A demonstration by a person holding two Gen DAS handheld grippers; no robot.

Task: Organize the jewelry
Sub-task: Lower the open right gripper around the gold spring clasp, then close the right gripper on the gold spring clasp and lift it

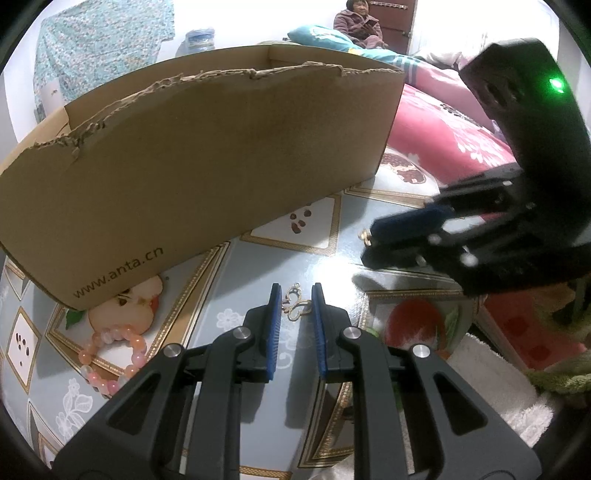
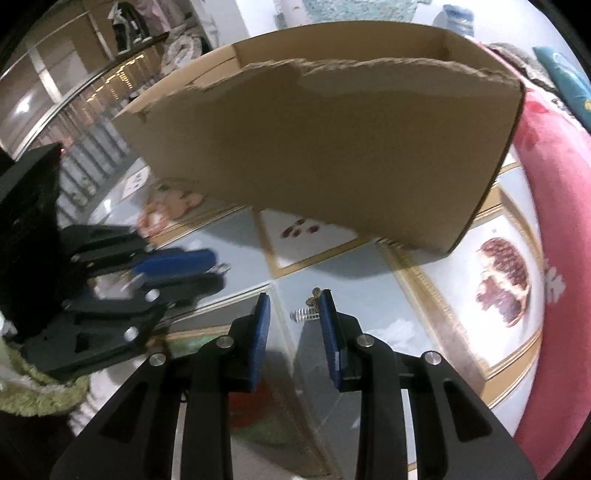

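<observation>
On a glossy table cover [image 1: 332, 258] printed with fruit pictures and gold borders stands a large open cardboard box [image 1: 207, 155] with torn top edges. It fills the far left and middle of the scene, and a web address is printed low on its near side. To the far right lies a pink flowered quilt [image 1: 443, 125], and beyond it a person [image 1: 358, 22] sits in the far background. A white towel [image 1: 487, 376] lies at the near right edge of the table.

Two black tongs with blue pads point down at the table just in front of the box, side by side and close to each other. The left tongs [image 1: 295, 295] stand narrowly apart with a gold butterfly pendant [image 1: 297, 306] filling the gap, its edges meeting both pads, so they look clamped on it. The right tongs [image 2: 294, 304] stand a little wider. A small gold piece [image 2: 315, 295] sits at the tips, against the right-hand pad and clear of the other. Whether it is gripped cannot be told.

A bracelet [image 1: 110, 354] of pink and orange beads lies on the table at the near left, just in front of the box's near corner and to the left of the left tongs
</observation>
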